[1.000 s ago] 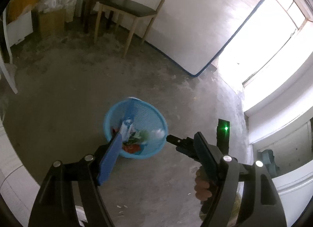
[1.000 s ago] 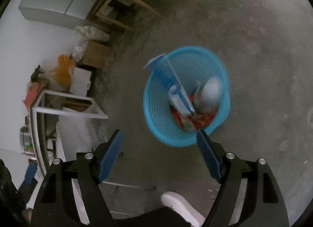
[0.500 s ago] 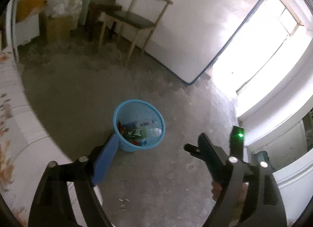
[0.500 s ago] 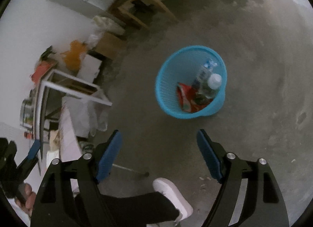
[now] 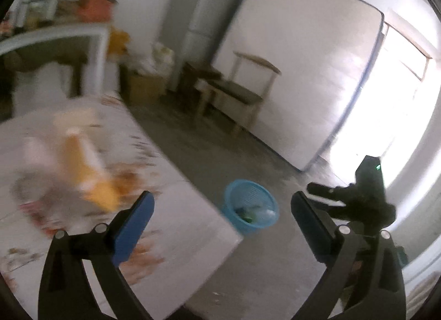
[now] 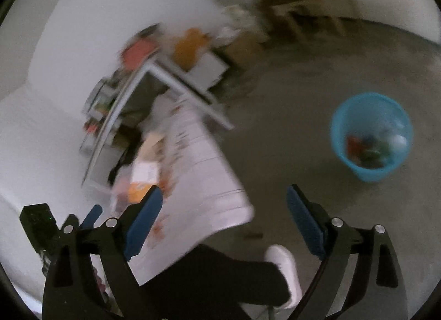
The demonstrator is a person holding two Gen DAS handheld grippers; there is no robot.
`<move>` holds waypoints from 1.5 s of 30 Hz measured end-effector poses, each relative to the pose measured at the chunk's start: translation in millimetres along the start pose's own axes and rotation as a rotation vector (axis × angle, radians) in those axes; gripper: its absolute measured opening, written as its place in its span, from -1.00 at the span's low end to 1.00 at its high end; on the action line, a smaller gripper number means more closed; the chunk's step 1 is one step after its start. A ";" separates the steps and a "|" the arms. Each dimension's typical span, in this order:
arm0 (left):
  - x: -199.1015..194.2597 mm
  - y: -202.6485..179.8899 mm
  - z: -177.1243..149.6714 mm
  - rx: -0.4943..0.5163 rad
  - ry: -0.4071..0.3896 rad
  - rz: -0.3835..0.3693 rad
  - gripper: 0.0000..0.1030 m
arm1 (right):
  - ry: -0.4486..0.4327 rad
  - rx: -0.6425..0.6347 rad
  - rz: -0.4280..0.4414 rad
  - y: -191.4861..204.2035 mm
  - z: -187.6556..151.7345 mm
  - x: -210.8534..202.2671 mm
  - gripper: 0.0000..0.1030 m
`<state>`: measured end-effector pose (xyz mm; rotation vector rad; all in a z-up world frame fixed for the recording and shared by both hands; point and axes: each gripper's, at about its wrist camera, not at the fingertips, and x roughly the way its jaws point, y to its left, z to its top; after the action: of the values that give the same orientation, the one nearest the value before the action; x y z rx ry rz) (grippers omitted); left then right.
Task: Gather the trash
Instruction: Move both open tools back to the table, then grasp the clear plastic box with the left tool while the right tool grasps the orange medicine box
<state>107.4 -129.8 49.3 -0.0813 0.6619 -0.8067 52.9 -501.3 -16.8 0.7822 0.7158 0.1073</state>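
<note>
A blue mesh basket stands on the concrete floor beside the table, with bottles and wrappers inside; the right wrist view has the basket at the right. My left gripper hangs over the table's corner, its jaws opening with nothing between them. On the white patterned table lie blurred pieces of trash, among them an orange-yellow packet. My right gripper is above the table's edge, jaws opening and empty. The orange packet shows just past its left finger. The other gripper appears at the right of the left wrist view.
A wooden chair, a grey fridge and a leaning mattress stand along the far wall. A metal shelf with clutter stands behind the table. A person's dark trouser leg and white shoe are on the floor below.
Both grippers have risen and swung away from the basket towards the table, which now fills the left of both views. The basket has shrunk and shifted right. Both jaws stand wider.
</note>
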 end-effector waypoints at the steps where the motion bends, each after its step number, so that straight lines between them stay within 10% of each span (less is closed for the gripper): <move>1: -14.9 10.1 -5.9 0.000 -0.027 0.020 0.89 | 0.014 -0.040 0.014 14.6 -1.9 6.8 0.70; 15: -66.2 133.3 -51.3 0.113 -0.068 0.461 0.89 | 0.289 -0.217 0.201 149.2 -34.7 124.3 0.70; 37: -1.0 202.5 -27.4 0.074 0.073 0.141 0.42 | 0.404 -0.034 0.266 141.5 -30.2 172.6 0.70; 45: -1.3 199.1 -31.9 0.062 0.055 0.143 0.13 | 0.429 -0.004 0.287 140.8 -35.6 182.6 0.70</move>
<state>216.3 16.1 -37.4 0.0444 0.6859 -0.6927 193.1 -316.2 -39.2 0.8651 1.0027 0.5490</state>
